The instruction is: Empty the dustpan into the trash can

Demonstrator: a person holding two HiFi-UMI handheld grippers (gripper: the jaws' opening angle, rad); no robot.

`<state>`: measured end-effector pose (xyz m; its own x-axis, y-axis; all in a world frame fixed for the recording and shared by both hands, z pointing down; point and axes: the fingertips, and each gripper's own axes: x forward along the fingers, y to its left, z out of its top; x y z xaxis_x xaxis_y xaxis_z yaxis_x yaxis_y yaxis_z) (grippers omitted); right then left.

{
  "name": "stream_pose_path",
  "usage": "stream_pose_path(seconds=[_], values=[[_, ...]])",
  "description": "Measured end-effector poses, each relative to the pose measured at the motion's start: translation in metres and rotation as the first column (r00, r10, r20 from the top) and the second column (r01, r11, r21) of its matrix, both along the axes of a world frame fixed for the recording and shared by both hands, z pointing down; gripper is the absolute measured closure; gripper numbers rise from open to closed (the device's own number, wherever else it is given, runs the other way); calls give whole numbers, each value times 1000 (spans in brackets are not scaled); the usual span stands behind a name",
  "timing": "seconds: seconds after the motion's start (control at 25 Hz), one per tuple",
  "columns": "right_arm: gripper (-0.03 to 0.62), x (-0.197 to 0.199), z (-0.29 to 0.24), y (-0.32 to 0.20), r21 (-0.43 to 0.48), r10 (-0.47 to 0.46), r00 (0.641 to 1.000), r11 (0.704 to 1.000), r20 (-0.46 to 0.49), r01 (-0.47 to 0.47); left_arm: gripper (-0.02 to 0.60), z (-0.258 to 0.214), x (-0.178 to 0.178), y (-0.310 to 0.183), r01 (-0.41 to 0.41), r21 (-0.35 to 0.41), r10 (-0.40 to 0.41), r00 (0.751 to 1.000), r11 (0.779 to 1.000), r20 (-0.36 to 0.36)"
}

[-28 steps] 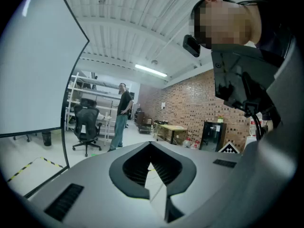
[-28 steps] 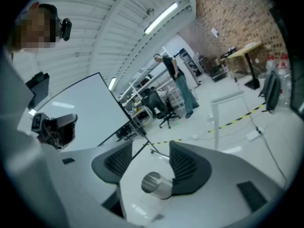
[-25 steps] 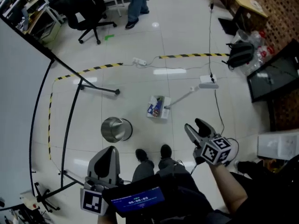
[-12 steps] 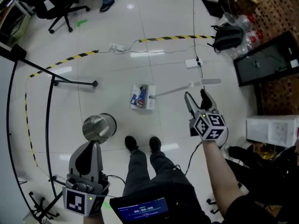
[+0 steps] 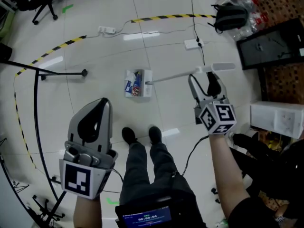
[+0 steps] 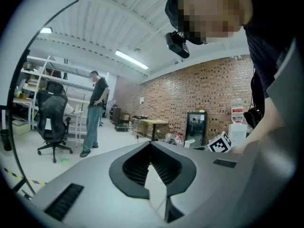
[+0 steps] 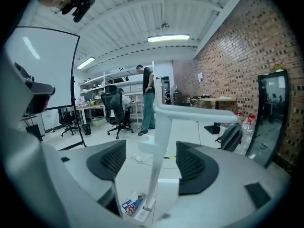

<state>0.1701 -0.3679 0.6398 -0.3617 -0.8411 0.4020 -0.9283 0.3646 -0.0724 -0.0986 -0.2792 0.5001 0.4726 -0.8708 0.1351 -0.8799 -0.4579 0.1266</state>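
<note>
- We find our right gripper (image 5: pixel 201 81) with its 2 jaws spread wide, having just been opening; the dustpan's white handle (image 5: pixel 176 75) stands between them, clear of both pads
- Our left gripper (image 5: pixel 101 104) has its jaws pressed together on nothing
- The dustpan (image 5: pixel 137 83) rests on the floor (image 5: pixel 95 51) ahead of our shoes (image 5: pixel 129 136); litter lies inside

White long-handled dustpan (image 5: pixel 148 80) sits on floor (image 5: pixel 95 42), holding litter (image 5: pixel 133 85).

- White tiled floor (image 5: pixel 104 56), glossy, crossed by yellow-black tape (image 5: pixel 171 17).
- Mid-floor: dustpan (image 5: pixel 137 83) holding litter, long handle angled up.
- Beyond it: power strip (image 5: pixel 106 30), black backpack (image 5: pixel 232 17).
</note>
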Motion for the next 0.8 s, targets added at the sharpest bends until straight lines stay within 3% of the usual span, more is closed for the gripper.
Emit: stream_pose_path(seconds=[0.28, 0.52, 0.8], values=[[233, -8, -2, -9, 49, -8, 999, 999, 42, 6, 584, 22, 64, -54, -89, 49, 85, 993, 995, 80], [255, -4, 9, -14, 67, -18, 999, 998, 41, 15, 584, 71, 80, -40, -71, -76, 75, 995, 995, 60], [303, -5, 2, -32, 88, -79, 996, 993, 41, 75, 583, 111, 74, -24, -38, -237, 58, 995, 971, 77]])
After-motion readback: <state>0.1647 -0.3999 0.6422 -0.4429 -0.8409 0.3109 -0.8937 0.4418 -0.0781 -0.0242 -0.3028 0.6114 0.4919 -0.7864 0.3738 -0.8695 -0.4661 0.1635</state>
